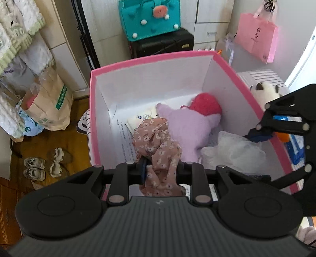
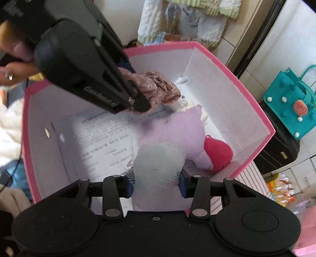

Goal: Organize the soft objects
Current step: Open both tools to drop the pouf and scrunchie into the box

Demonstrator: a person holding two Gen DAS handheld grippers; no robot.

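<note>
Between the pads of the left gripper [image 1: 161,171], clamped tight: a dusty-pink floral cloth [image 1: 158,142], crumpled, with small pale blossoms, trailing down into the pink box [image 1: 138,60] toward its near left part. Between the pads of the right gripper [image 2: 157,185], likewise pinched shut: a white mesh puff [image 2: 158,164], gauzy and bunched, hanging over the near right of the box floor. Beneath and beyond both, on the floor of the box: a lilac plush [image 1: 185,130] lying across the middle, touching a red fuzzy ball [image 1: 205,104] at its far right side, with a printed paper sheet [image 2: 102,134] spread flat to the left. Just outside the right wall: a white plush with dark ears [image 1: 264,93], on a striped surface. Farther off, against the wall: a teal felt bag [image 1: 150,17] atop a black case [image 1: 162,42], a pink paper bag [image 1: 256,39] hanging at right, a brown paper bag [image 1: 51,104] and small shoes [image 1: 34,168] on the wood floor at left. Crowded over the box mouth, the two grippers near each other; bare white floor only along the far and left walls.
</note>
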